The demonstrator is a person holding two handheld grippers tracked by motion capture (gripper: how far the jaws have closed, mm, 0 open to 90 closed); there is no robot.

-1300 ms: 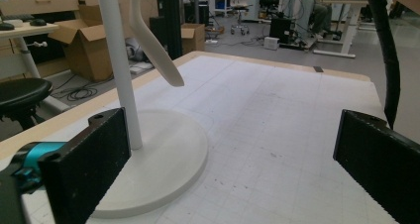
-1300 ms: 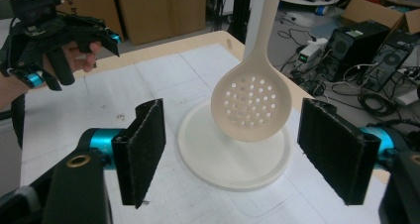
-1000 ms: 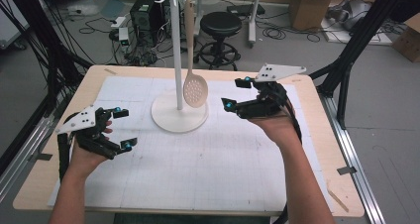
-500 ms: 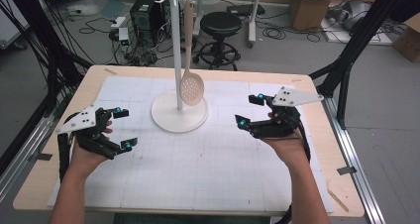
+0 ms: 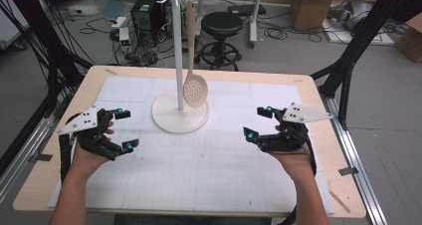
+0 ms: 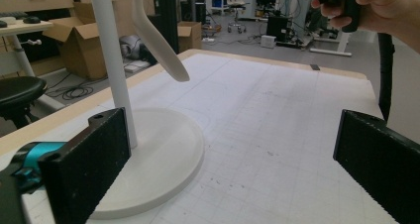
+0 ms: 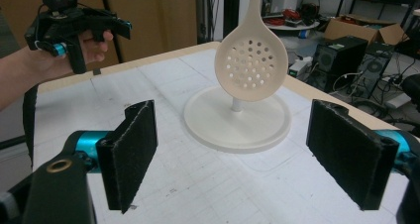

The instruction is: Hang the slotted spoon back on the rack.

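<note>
Table (image 5: 308,85): spoon (image 5: 195,90) between open tongs (image 5: 259,121).

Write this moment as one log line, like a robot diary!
spoon: hanging on stand | left gripper: open, empty | right gripper: open, empty, jaws just opening

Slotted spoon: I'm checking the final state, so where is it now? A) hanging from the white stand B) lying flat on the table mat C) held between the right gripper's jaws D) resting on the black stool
A: the slotted spoon hangs from the white stand, its bowl above the round base; the right gripper is open, apart from it.
</note>
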